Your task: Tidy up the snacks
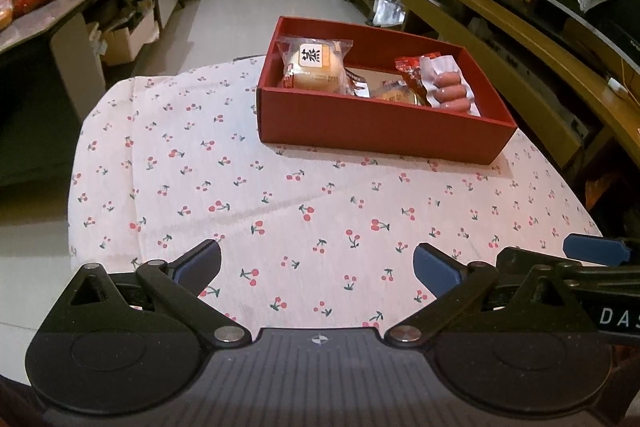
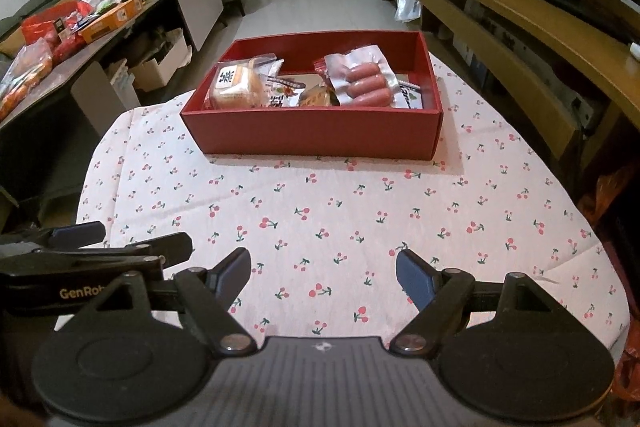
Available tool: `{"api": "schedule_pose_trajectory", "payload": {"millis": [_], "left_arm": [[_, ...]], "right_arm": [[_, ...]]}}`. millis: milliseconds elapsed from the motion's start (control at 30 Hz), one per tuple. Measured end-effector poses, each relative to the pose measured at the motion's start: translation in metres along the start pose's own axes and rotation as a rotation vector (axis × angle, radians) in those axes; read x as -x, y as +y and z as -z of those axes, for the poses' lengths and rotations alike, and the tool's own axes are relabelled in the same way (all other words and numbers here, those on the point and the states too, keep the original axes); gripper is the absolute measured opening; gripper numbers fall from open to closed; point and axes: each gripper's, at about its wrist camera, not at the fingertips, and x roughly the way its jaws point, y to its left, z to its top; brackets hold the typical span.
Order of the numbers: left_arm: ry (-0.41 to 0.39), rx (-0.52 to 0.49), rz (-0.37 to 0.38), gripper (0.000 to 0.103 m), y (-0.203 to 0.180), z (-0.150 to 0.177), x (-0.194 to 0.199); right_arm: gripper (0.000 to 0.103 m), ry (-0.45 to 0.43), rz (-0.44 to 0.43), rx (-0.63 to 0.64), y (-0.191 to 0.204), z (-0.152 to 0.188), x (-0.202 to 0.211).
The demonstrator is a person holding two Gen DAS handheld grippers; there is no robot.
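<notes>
Red cardboard box [image 1: 384, 131] sits at the far side of my cherry-print worktop [image 1: 280, 195], long axis running left to right. Inside: one wrapped bun [image 1: 314, 67] at left, one three-sausage pack [image 1: 450, 87] at right, sausages lying crosswise. Only the right view shows a green-printed packet [image 2: 410, 95] past the sausages. My left gripper [image 1: 318, 269] and right gripper [image 2: 324, 277] both hover near, fingers apart, holding nothing.

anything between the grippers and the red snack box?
Nothing visible. Only bare cherry-print tablecloth lies between the open left gripper, the open right gripper and the red box. The bun pack and sausage pack are already inside.
</notes>
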Motion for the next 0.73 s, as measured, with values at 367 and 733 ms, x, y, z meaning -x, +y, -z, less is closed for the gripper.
{"api": "schedule_pose_trajectory", "payload": {"millis": [367,733], "left_arm": [[0.003,-0.028,-0.015,0.103,-0.0018,0.0056,0.0007],[-0.013,-0.051,-0.050,0.103,-0.0054,0.0087,0.0041]], "right_arm": [[0.101,0.010,0.000,0.000,0.0009,0.0046,-0.0005],[0.102,0.010,0.007,-0.005,-0.0020,0.0047,-0.0012]]}}
